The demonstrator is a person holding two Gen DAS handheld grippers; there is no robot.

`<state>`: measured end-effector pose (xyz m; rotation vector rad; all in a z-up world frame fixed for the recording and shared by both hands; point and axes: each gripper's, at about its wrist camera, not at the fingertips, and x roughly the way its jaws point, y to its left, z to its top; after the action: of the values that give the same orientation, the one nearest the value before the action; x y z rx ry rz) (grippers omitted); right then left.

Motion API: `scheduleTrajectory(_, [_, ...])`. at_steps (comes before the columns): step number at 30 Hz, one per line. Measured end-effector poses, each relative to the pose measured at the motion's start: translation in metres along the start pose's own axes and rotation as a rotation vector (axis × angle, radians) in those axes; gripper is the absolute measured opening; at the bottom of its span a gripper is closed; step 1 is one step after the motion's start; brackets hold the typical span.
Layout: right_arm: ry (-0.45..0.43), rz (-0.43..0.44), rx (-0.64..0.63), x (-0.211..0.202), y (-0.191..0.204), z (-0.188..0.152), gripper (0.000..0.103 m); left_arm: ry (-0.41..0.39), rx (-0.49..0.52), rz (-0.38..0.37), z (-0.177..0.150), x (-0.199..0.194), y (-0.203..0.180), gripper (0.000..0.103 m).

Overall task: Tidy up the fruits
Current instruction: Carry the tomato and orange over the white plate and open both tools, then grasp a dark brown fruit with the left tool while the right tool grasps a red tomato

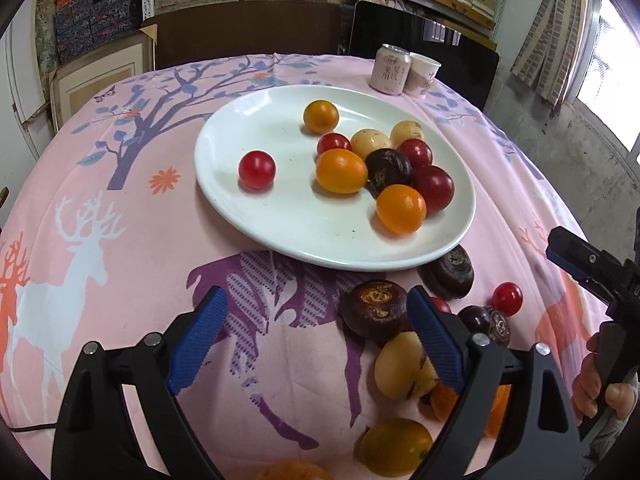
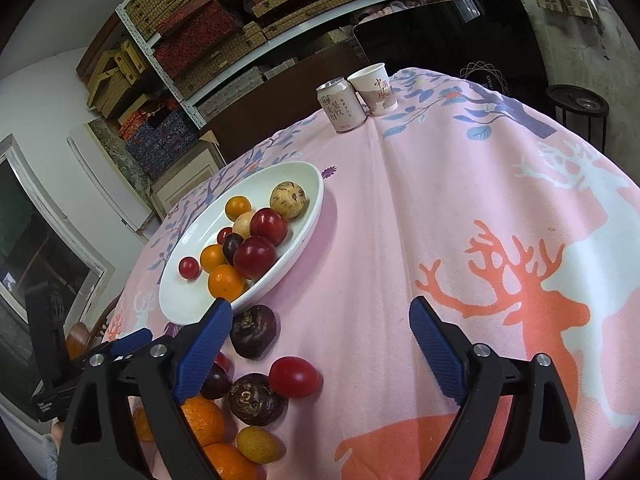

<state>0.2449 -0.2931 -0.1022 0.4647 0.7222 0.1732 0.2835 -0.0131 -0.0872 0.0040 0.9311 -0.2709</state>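
Both pairs of fingers are standing wide apart, gripping nothing: the left gripper is hanging over bare cloth, the right gripper likewise. Loose fruits are lying at three o'clock of the left fingers, some hiding behind them. At twelve o'clock, the white plate is holding glossy red, orange, pale and dark fruits.

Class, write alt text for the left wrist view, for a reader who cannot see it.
An open left claw hovers over a pink tablecloth, nothing between its fingers, near loose fruit beside a white plate of small fruits. A can and paper cup stand behind the plate.
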Motion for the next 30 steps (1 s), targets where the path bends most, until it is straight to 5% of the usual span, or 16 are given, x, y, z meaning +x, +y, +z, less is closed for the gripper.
scheduleTrajectory(9, [0.014, 0.006, 0.014, 0.002, -0.003, 0.001, 0.092, 0.069, 0.043, 0.026, 0.004, 0.018, -0.008, 0.089])
scheduleTrajectory(13, [0.023, 0.006, 0.025, 0.003, -0.005, 0.0, 0.092, 0.074, 0.046, 0.093, 0.0, 0.018, -0.001, 0.095])
scheduleTrajectory(19, [0.021, 0.015, 0.036, 0.002, -0.007, 0.0, 0.092, 0.005, -0.015, 0.235, -0.02, -0.013, 0.047, 0.095])
scheduleTrajectory(23, [0.019, 0.016, 0.025, 0.002, -0.005, 0.0, 0.092, -0.089, -0.079, 0.184, -0.027, -0.039, 0.067, 0.094])
scheduleTrajectory(30, [0.026, 0.005, 0.029, 0.003, -0.007, 0.001, 0.092, -0.09, 0.091, 0.197, -0.014, -0.026, 0.025, 0.094])
